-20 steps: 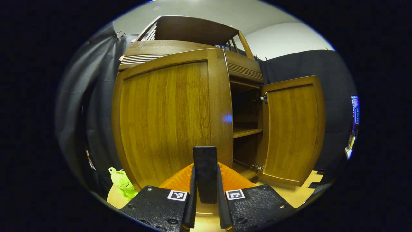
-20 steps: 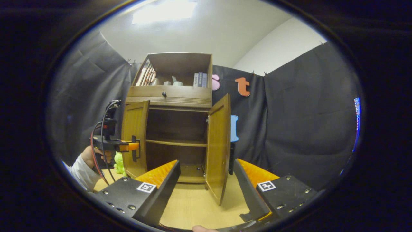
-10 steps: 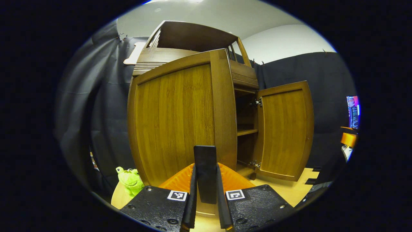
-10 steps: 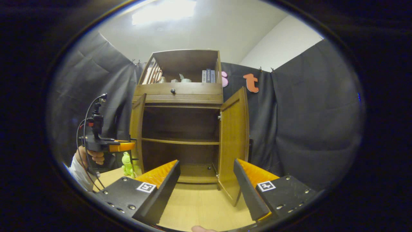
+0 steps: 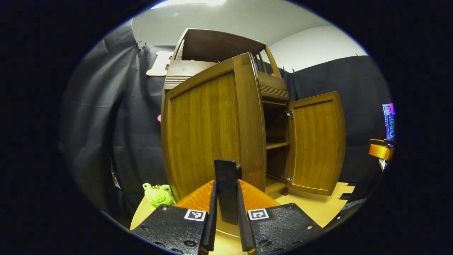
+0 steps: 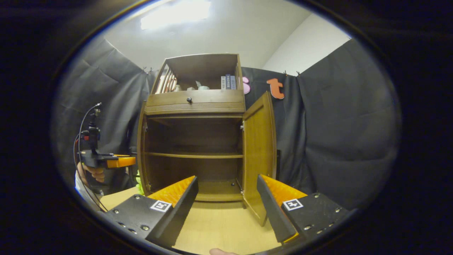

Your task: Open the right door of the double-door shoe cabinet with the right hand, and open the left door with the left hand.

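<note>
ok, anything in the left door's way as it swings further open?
Possibly. The green frog toy sits on the floor beside the cabinet, on the side the left door swings toward. The left gripper is clamped on the door's handle.

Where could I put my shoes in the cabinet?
The cabinet looks bare inside: on the shelf and on the bottom board beneath it, between the two open doors. The top cubby is crowded with books. The frog sits outside the left door.

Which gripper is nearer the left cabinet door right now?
Left. The left gripper is shut on the left door's handle. The right gripper hangs open, back from the cabinet, clear of both doors.
</note>
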### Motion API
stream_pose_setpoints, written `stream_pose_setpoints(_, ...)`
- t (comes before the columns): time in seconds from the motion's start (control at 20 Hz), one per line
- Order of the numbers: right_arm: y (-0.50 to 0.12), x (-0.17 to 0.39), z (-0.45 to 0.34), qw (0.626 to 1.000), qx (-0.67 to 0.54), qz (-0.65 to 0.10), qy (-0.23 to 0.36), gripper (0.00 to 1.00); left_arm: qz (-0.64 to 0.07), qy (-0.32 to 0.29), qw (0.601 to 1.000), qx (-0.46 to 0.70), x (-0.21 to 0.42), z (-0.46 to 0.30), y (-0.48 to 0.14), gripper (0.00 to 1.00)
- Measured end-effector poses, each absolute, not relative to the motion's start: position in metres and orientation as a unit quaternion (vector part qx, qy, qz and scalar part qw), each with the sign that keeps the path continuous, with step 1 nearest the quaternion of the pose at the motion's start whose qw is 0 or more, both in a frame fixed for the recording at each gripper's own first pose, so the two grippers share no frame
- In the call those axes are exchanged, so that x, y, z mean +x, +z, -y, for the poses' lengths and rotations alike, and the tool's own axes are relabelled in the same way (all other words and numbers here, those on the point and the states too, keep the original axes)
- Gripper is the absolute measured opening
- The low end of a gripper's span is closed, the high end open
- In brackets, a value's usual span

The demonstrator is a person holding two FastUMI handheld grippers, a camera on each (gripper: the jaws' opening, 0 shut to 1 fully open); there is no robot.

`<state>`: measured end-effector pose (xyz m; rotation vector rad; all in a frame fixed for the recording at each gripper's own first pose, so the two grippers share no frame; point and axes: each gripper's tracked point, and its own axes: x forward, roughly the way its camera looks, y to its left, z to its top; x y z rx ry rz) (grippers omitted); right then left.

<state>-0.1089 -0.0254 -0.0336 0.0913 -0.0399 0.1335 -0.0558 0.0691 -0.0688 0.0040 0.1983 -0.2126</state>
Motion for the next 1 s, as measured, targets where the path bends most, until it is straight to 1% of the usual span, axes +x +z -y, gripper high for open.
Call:
stream_pose_setpoints(0.25,-0.035,-0.107,0.015,0.996,0.044,0.016,0.076,0.99,-0.096,-0.085,0.992,0.013,-0.069,-0.09,-0.064,0.29)
stream_pose_setpoints(0.65,-0.03,-0.105,-0.006,0.994,0.054,0.017,0.093,0.99,-0.098,-0.011,0.995,0.035,-0.085,-0.157,-0.062,0.29)
stream_pose_setpoints(0.7,-0.031,-0.105,-0.01,0.994,0.055,0.016,0.094,0.99,-0.099,-0.006,0.995,0.034,-0.085,-0.165,-0.063,0.24)
stream_pose_setpoints(0.75,-0.031,-0.105,-0.011,0.994,0.053,0.015,0.094,0.97,-0.1,-0.003,0.994,0.032,-0.087,-0.172,-0.063,0.17)
stream_pose_setpoints(0.8,-0.032,-0.103,-0.014,0.994,0.051,0.013,0.094,0.97,-0.101,-0.004,0.995,0.025,-0.086,-0.178,-0.062,0.14)
stream_pose_setpoints(0.85,-0.032,-0.102,-0.017,0.994,0.05,0.012,0.094,0.97,-0.104,-0.003,0.994,0.015,-0.088,-0.181,-0.062,0.19)
stream_pose_setpoints(0.95,-0.036,-0.1,-0.024,0.994,0.05,0.007,0.099,0.98,-0.105,0.001,0.994,0.004,-0.089,-0.189,-0.063,0.19)
stream_pose_setpoints(1.0,-0.037,-0.099,-0.028,0.994,0.048,0.004,0.1,0.97,-0.105,0.007,0.994,0.003,-0.09,-0.194,-0.063,0.19)
